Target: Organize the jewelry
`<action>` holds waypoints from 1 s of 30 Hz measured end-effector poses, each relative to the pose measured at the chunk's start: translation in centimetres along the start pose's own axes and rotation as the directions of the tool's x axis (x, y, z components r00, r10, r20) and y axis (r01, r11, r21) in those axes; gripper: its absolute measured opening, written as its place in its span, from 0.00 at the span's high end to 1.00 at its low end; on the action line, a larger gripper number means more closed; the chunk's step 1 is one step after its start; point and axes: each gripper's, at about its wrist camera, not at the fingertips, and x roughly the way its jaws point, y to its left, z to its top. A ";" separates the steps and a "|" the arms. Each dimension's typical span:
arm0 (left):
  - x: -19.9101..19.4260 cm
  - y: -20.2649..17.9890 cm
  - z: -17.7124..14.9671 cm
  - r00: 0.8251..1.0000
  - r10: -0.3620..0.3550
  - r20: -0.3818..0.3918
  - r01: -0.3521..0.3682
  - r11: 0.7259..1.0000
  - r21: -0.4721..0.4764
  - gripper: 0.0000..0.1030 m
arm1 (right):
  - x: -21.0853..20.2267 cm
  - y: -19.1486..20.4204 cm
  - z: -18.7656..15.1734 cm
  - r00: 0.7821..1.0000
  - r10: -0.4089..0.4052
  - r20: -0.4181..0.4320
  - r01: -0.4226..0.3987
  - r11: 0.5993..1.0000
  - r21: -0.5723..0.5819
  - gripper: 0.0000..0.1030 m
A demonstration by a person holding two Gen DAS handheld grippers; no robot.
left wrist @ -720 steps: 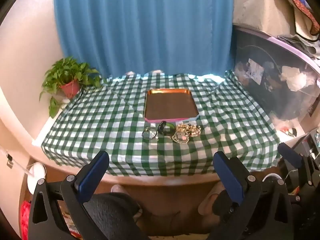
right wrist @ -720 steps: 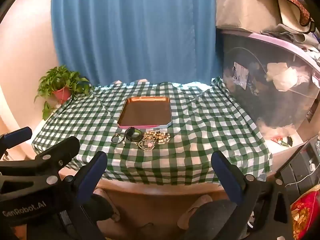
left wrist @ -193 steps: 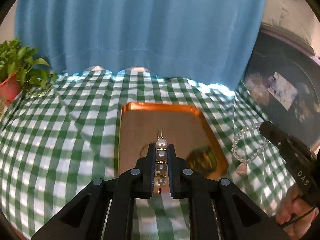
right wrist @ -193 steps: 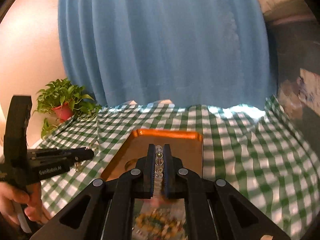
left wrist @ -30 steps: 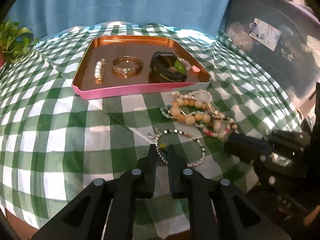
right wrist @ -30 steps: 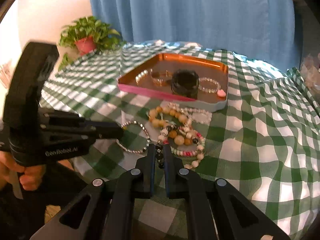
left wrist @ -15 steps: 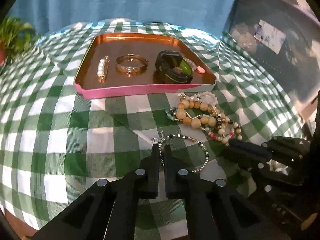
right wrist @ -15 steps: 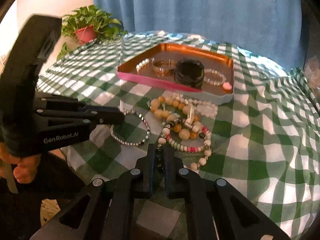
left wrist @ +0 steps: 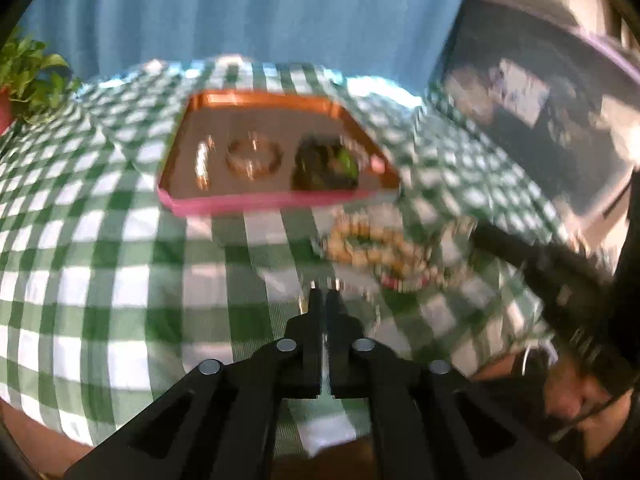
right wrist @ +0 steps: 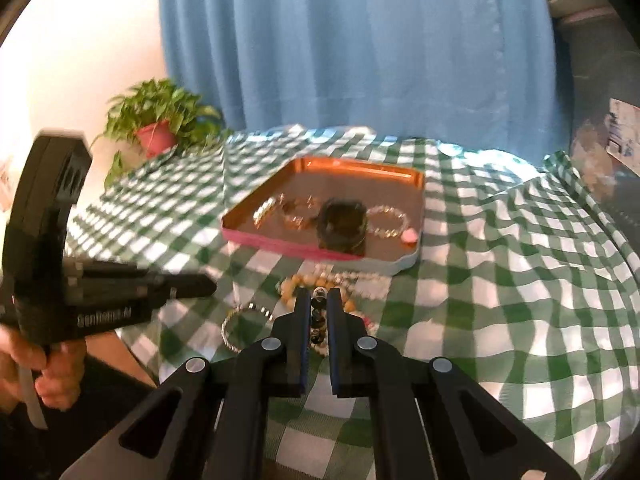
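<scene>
Checked cloth [right wrist: 500, 280] carries a tray [right wrist: 414, 258] ahead of both grippers, four pieces already inside. Right gripper [right wrist: 319, 300] pinches a dark bracelet [right wrist: 318, 322]; left gripper [left wrist: 323, 294] pinches a silver bracelet [right wrist: 240, 330]. Bead pile [left wrist: 372, 246] remains.

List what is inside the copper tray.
In the tray, left to right: a pearl hairpin, a gold bangle, a dark bracelet and a clear bead bracelet with a pink charm. The dark bracelet hides the tray floor behind it.
</scene>
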 end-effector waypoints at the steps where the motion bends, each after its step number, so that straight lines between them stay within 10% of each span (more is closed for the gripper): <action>1: 0.3 0.0 -0.4 1.000 0.012 -0.021 -0.012 1.000 -0.008 0.89 | -0.2 -0.2 0.1 1.000 -0.006 0.005 0.006 1.000 0.009 0.94; 11: 1.9 0.0 -1.3 0.998 0.031 -0.052 -0.032 0.999 -0.015 0.70 | -2.9 0.4 0.6 0.998 0.008 0.067 -0.009 1.000 0.020 0.94; 18: 2.8 -0.3 -0.4 0.999 0.030 -0.030 -0.030 1.000 0.009 0.63 | 0.0 0.8 -1.9 0.998 0.024 -0.063 -0.025 0.999 -0.022 0.94; 23: 3.6 -0.9 -0.3 0.994 0.108 0.025 -0.110 0.990 0.086 0.97 | 3.3 0.3 -3.5 0.982 0.005 -0.189 -0.009 1.000 -0.020 0.93; 30: 3.1 1.1 -0.1 1.000 -0.008 -0.009 0.007 0.998 -0.055 0.97 | 4.4 0.0 -4.0 0.976 -0.018 -0.216 0.015 1.000 -0.014 0.94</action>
